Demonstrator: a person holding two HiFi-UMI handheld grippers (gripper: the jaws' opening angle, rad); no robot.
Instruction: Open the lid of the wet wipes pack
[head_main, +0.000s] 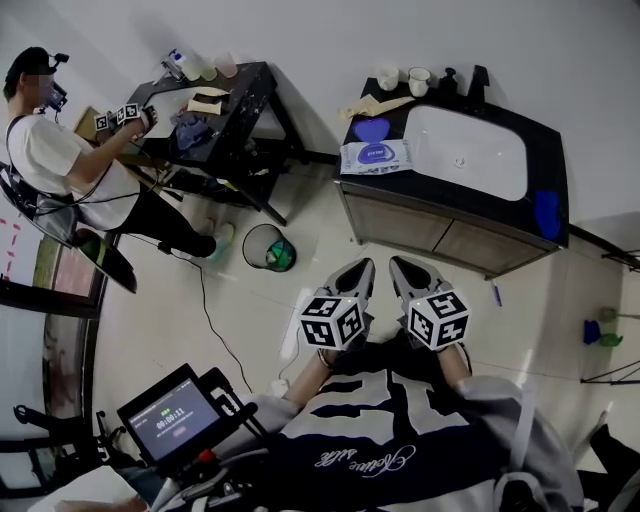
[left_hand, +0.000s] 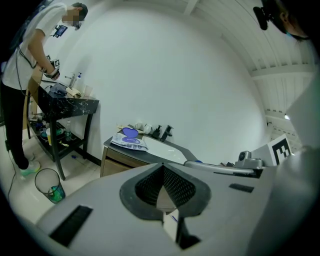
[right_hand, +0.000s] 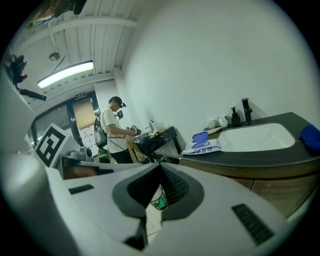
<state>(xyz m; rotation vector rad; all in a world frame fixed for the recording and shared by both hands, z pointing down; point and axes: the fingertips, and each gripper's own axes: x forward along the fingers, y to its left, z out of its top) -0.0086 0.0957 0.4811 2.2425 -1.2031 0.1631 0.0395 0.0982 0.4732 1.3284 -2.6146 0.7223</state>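
As it lies nr sink (head_main: 470, 150), wipes pack (head_main: 376, 158) has lid (head_main: 372, 129) up.

A dark-topped cabinet bench (head_main: 540, 140) against the wall carries a white rectangular basin (head_main: 470, 150). At its back edge are two white cups (head_main: 388, 76), side by side, and a black tap (head_main: 478, 84). A flat beige piece (head_main: 378, 106) lies just in front of the cups. A blue cloth (head_main: 546, 213) sits at the front right corner. On the tiled floor, between this bench and a cluttered black side table (head_main: 235, 105), stands a round wire waste bin (head_main: 266, 247). A person in a white shirt (head_main: 55, 150) stands at that table.
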